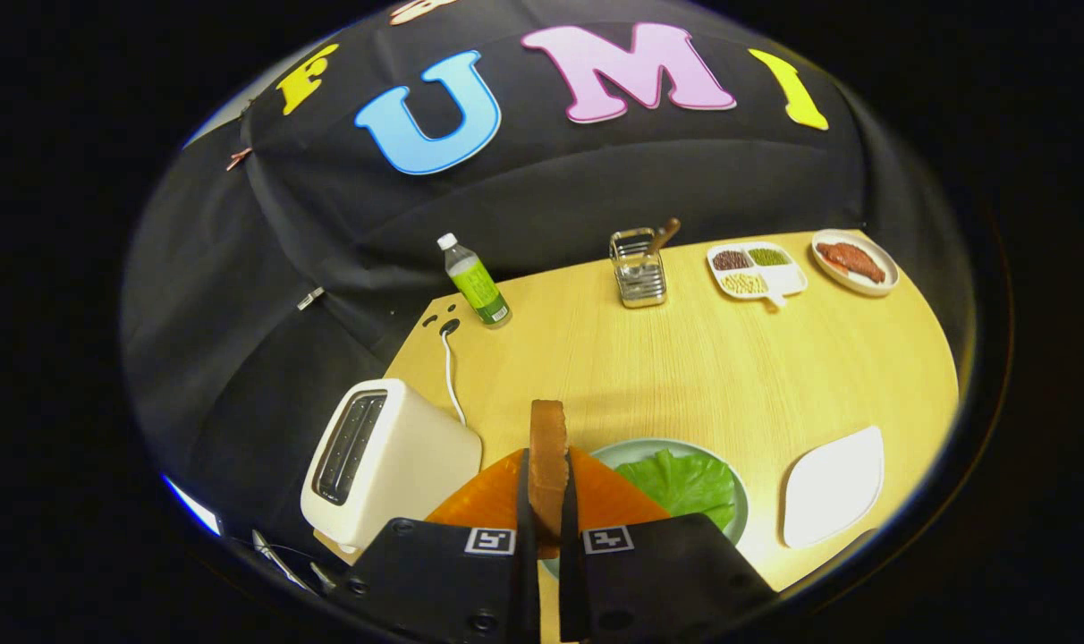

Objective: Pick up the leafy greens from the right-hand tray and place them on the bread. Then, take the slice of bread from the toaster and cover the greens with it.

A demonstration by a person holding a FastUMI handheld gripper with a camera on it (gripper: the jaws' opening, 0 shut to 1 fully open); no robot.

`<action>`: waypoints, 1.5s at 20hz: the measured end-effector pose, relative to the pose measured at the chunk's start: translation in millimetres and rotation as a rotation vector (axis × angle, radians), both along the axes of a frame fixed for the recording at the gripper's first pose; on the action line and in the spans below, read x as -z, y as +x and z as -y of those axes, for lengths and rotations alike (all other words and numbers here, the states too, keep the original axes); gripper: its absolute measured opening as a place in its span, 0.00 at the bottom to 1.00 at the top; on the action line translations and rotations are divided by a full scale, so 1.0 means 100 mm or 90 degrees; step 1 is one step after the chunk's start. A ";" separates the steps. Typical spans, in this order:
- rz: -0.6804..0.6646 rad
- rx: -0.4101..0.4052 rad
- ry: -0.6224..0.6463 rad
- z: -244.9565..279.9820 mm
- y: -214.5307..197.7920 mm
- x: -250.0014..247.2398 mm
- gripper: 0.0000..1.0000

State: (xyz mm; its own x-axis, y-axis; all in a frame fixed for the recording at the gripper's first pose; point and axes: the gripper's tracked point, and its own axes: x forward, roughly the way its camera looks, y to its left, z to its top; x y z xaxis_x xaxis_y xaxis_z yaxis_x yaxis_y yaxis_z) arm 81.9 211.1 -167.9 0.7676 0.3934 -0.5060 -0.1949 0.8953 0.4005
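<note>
Gripper view: slice of bread (548, 447) stands on edge, clamped between the nearly closed fingers (549, 523), held above a green plate (737, 508) where leafy greens (688, 483) lie. Just beside them sits the toaster (383, 461), its cord running back toward a bottle (475, 282). An empty white tray (834, 487) rests on the wooden surface (703, 367) nearby.
</note>
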 end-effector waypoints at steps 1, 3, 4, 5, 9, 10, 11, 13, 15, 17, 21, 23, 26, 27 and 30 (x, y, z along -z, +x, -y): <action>-0.009 0.005 0.015 0.03 0.02 0.06 0.13; -0.025 0.020 0.034 0.13 0.04 0.17 0.13; -0.031 0.028 0.038 0.18 0.05 0.24 0.13; -0.039 0.032 0.040 0.22 0.05 0.32 0.13; -0.068 0.051 0.052 0.35 0.00 0.56 0.13; -0.068 0.060 0.047 0.43 0.02 0.61 0.13; -0.068 0.070 0.044 0.50 0.05 0.65 0.15; -0.078 0.089 0.041 0.61 0.04 0.75 0.20; -0.082 0.103 0.024 0.72 0.04 0.85 0.28; -0.082 0.121 -0.002 0.82 0.01 0.96 0.45; -0.075 0.135 -0.023 0.93 -0.03 1.03 0.69; -0.062 0.139 -0.029 0.98 -0.06 0.96 0.88; -0.024 0.166 -0.050 1.16 -0.09 0.72 0.99; -0.005 0.178 -0.059 1.25 -0.10 0.60 0.98; 0.063 0.206 -0.100 1.49 -0.18 0.12 0.98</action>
State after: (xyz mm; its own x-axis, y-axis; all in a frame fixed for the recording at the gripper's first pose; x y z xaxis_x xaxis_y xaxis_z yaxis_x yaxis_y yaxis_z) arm 63.5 62.2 -180.0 0.8879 0.0466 -0.4577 0.0765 0.9661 0.2467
